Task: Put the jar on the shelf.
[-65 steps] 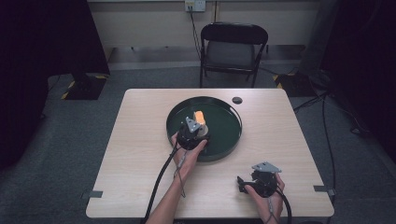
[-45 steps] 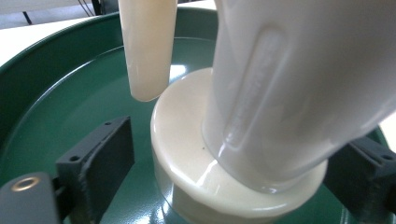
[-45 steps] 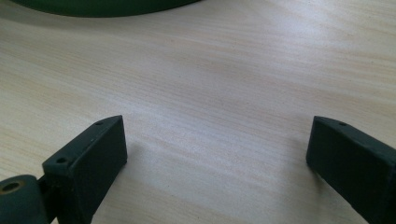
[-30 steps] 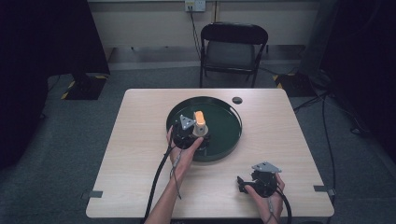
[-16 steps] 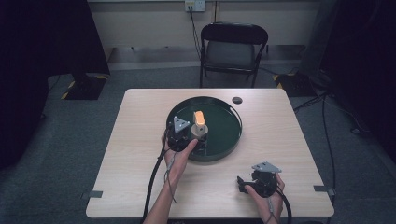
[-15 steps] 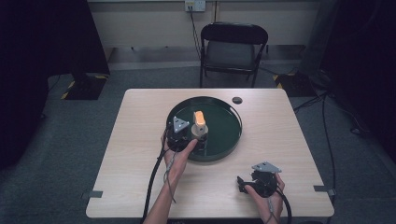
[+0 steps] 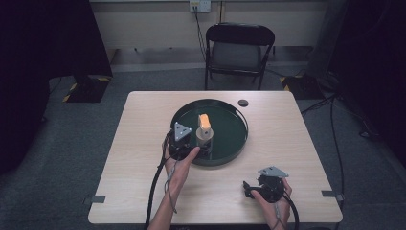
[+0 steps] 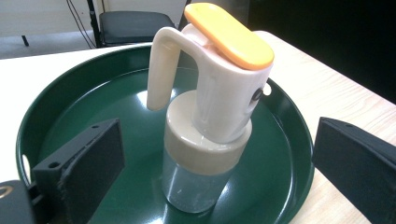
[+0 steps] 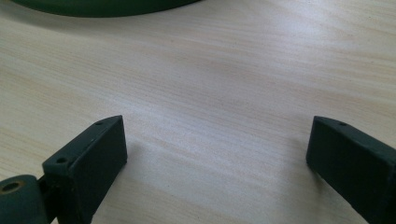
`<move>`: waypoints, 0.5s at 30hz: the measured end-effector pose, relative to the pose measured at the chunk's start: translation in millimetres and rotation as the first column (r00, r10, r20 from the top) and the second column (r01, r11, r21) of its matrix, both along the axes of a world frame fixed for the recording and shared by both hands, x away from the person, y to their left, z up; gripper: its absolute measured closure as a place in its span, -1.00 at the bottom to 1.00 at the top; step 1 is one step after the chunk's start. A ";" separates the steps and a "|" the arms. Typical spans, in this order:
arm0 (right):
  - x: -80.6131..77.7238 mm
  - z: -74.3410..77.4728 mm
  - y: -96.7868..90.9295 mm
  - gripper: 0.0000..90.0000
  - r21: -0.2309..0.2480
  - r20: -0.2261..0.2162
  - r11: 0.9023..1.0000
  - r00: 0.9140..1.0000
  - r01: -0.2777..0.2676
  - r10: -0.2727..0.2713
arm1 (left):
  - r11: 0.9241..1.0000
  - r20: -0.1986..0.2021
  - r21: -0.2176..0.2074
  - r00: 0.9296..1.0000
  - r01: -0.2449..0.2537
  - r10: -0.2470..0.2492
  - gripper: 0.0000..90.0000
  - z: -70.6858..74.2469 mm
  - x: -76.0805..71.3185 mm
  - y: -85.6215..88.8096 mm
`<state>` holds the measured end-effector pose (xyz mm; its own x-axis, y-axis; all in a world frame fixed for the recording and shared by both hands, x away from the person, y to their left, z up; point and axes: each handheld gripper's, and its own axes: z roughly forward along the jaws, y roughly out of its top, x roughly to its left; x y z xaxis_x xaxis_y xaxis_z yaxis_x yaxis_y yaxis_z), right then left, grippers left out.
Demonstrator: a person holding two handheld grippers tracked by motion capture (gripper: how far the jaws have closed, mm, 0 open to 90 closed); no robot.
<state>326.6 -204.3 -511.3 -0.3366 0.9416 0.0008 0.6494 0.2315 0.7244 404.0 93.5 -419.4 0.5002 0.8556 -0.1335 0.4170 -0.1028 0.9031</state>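
A dispenser bottle (image 7: 205,130) with a clear body, beige collar, cream handled top and orange lid stands upright in a round dark green tray (image 7: 234,115) at the table's middle. My left gripper (image 7: 194,143) sits at the tray's near-left rim, level with the bottle. In the left gripper view the bottle (image 8: 210,121) stands between and just ahead of the open jaws, touching neither, and the tray (image 8: 70,93) spreads behind it. My right gripper (image 7: 249,188) rests near the table's front right, open. In the right gripper view its jaws frame bare wood, with the tray's edge (image 9: 93,7) at the top.
A small black disc (image 7: 243,102) lies on the table beyond the tray's far right. A black folding chair (image 7: 239,48) stands behind the table. Cables trail from both grippers off the near edge. Bare wood (image 7: 143,143) lies left of the tray.
My left gripper has drawn back to the left, from over the bottle to the tray's near-left rim. The bottle stays upright in the tray. The right gripper has not moved.
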 end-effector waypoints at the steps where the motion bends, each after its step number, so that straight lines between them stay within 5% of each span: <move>1: 0.0 0.0 0.0 -0.90 0.000 0.000 1.000 1.000 0.000 0.000 | 1.000 0.002 -0.006 1.000 0.000 0.000 -0.96 0.1 -1.4 1.1; 15: 0.0 0.0 0.0 -0.90 0.000 0.000 1.000 1.000 0.000 0.000 | 1.000 -0.004 -0.007 1.000 -0.028 0.028 -0.97 -1.2 -16.2 12.7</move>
<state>326.6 -204.3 -511.2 -0.3364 0.9417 0.0009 0.6495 0.2313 0.7243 387.8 106.2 -420.6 0.4758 0.8681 -0.1416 0.4235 -0.0850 0.9019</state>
